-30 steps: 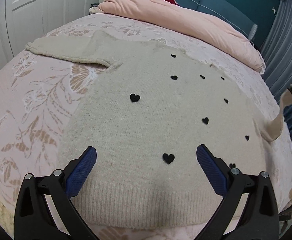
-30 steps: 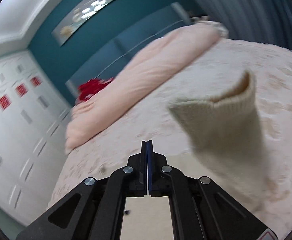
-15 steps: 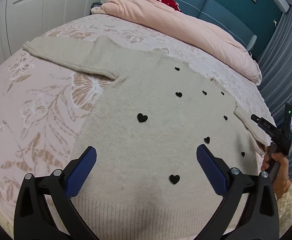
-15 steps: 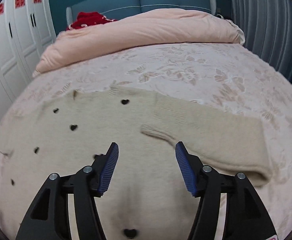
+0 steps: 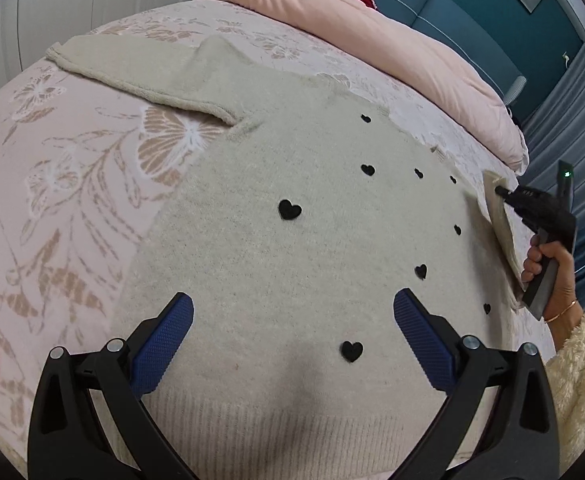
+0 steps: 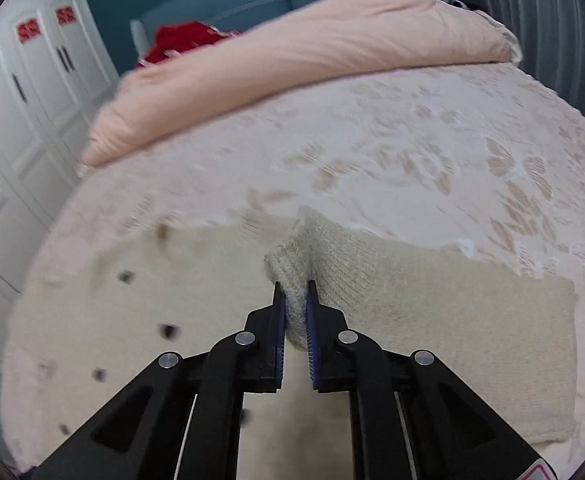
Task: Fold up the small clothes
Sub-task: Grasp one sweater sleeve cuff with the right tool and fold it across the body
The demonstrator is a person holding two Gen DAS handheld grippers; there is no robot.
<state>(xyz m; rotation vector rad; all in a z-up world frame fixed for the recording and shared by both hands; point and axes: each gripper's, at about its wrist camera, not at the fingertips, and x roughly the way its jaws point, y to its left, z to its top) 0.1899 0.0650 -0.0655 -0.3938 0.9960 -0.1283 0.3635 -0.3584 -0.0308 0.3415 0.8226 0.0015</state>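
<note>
1. Two grippers over one cream knitted sweater with small black hearts (image 5: 292,248), spread flat on the pink floral bedspread (image 5: 52,184), hem nearest the person, neck toward the rolled pink duvet (image 5: 372,36).
2. Left sleeve (image 5: 132,76) lies stretched out flat to the left, long axis running away from the body, not yet folded in.
3. Left gripper (image 5: 292,344) hovers above the ribbed hem, blue pads spread wide, nothing between them; sweater body lies straight ahead and below it.
4. Right sleeve (image 6: 432,304) lies along the right side; its ribbed cuff end (image 6: 292,264) is lifted off the bed.
5. Right gripper (image 6: 294,312) has just closed its jaws and is clamped on that cuff, knit bunched between the pads; the person's hand (image 5: 544,260) holds it at the right edge.
6. Key relation: sweater body lies to the left of the held cuff, so the fold likely goes leftward across the chest; right hand is the nearer one.
7. Fabric looks thick, soft, floppy; the sleeve would likely trail and drape.
</note>
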